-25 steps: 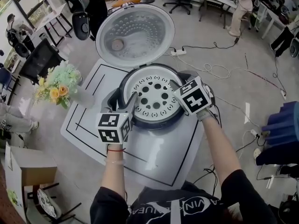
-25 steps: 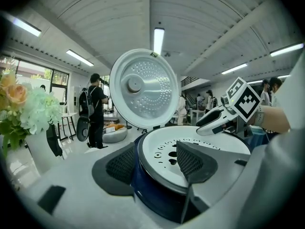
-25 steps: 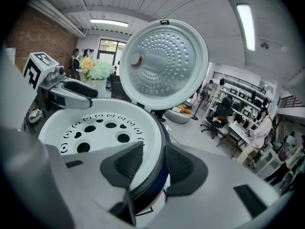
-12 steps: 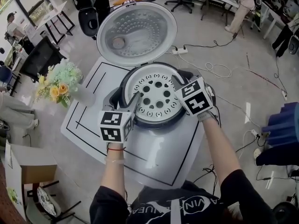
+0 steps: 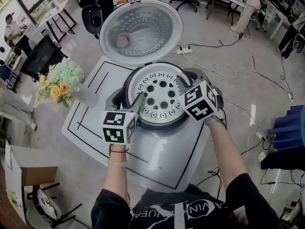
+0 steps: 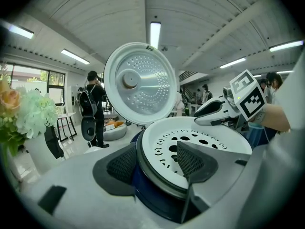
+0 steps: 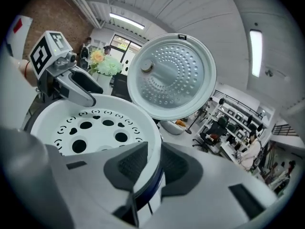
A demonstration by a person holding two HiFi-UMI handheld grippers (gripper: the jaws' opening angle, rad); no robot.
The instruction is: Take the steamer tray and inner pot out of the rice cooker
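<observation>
The rice cooker [image 5: 191, 75] stands open with its lid [image 5: 140, 32] tipped back. The white perforated steamer tray [image 5: 159, 97] sits in the dark inner pot [image 6: 147, 194]. My left gripper [image 5: 137, 101] straddles the near-left rim, one pad outside the pot and one over the tray [image 6: 200, 142], pressed on it. My right gripper [image 5: 183, 86] straddles the right rim. Its jaws are closing, with the tray wall [image 7: 143, 132] and the pot edge between the pads and touching them. Each gripper shows in the other's view: the right gripper [image 6: 214, 114] and the left gripper [image 7: 81, 87].
The cooker rests on a white table [image 5: 157, 161] marked with black lines. A bouquet of flowers [image 5: 57, 85] stands at its left edge. Cables and a power strip [image 5: 183, 51] lie on the floor behind. A cardboard box [image 5: 26, 171] sits at lower left.
The right gripper's cube has tilted slightly and shifted a little at the rim. The left gripper, the tray and the pot stay where they were.
</observation>
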